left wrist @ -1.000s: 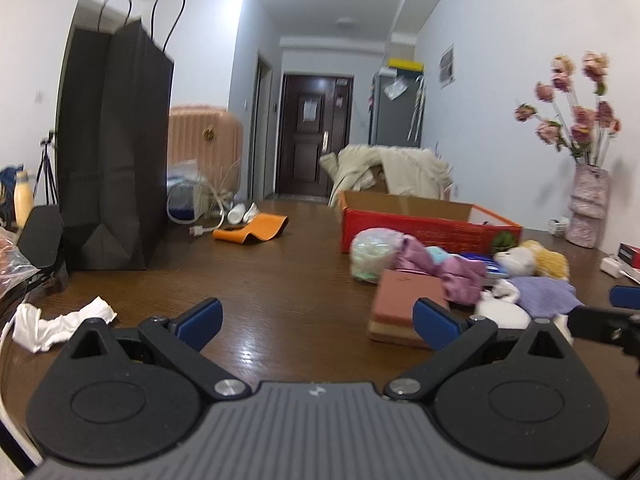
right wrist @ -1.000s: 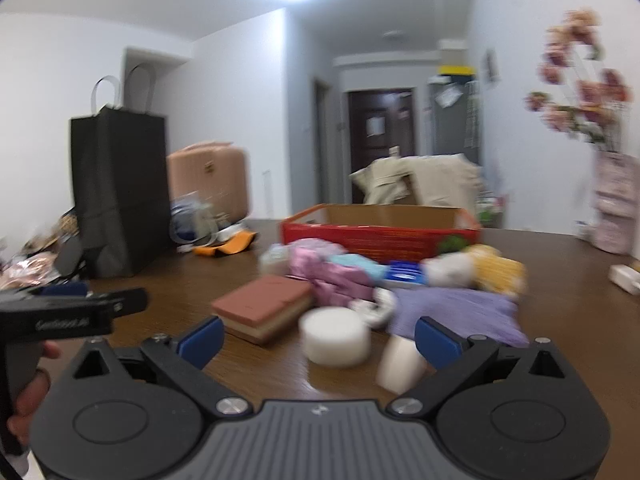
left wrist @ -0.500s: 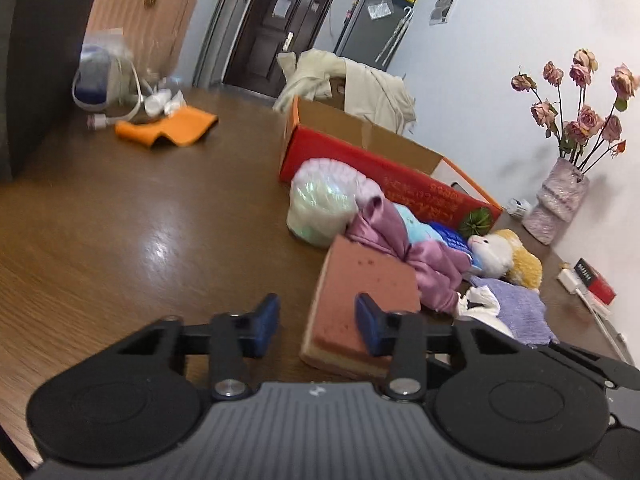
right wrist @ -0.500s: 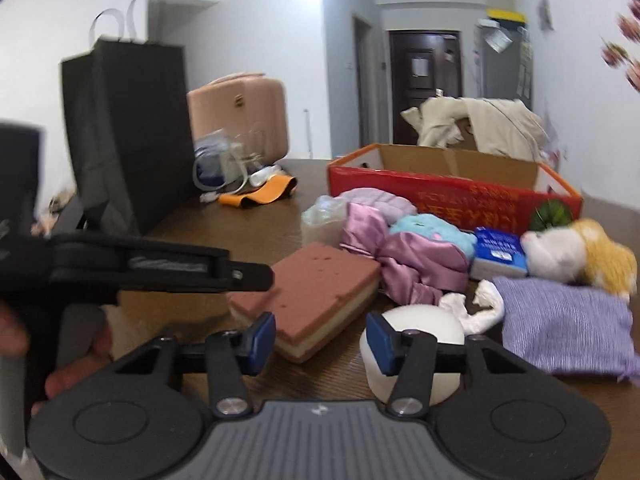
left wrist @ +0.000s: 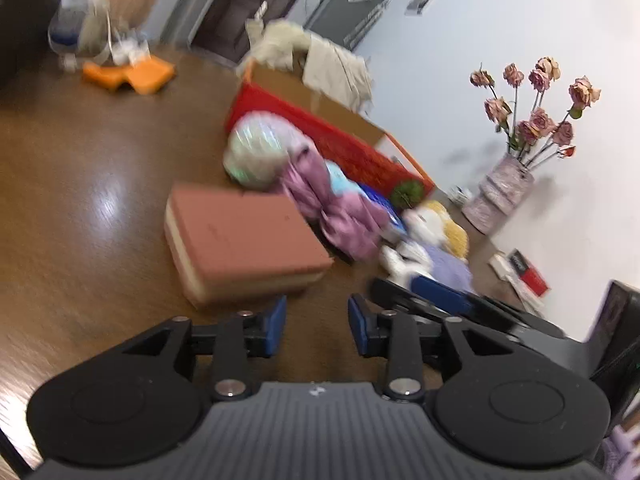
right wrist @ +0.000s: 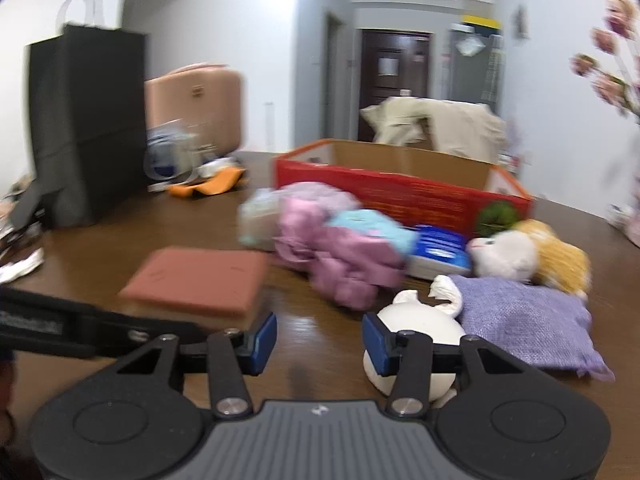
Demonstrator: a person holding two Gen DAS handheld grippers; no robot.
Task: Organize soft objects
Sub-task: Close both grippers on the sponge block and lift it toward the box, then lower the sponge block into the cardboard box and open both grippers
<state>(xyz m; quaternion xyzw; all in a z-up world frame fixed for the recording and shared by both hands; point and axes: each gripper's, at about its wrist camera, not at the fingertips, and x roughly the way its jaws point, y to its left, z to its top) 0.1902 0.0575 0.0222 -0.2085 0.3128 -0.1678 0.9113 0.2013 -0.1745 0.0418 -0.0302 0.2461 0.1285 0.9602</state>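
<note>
A brown and cream sponge block [left wrist: 244, 244] lies on the wooden table [left wrist: 80, 208], just beyond my left gripper [left wrist: 316, 322], whose jaws stand partly open and empty. In the right wrist view the sponge [right wrist: 196, 280] lies left of my right gripper [right wrist: 319, 342], also partly open and empty. A white ball [right wrist: 420, 330] sits behind its right finger. Pink cloth [right wrist: 340, 256], a purple pouch [right wrist: 524, 324], a plush toy [right wrist: 528, 256] and a bagged bundle [left wrist: 256, 152] lie before the red cardboard box [right wrist: 404, 196].
A black paper bag [right wrist: 88, 128] stands at the left, with an orange item [right wrist: 208, 184] and a pink suitcase [right wrist: 196, 108] behind. A vase of dried roses [left wrist: 504, 196] stands at the right. The right gripper's fingers show in the left wrist view [left wrist: 440, 296].
Both grippers narrowed from wide open a second ago. The left gripper has swung right, so the sponge sits to its left. The right gripper moved closer to the white ball.
</note>
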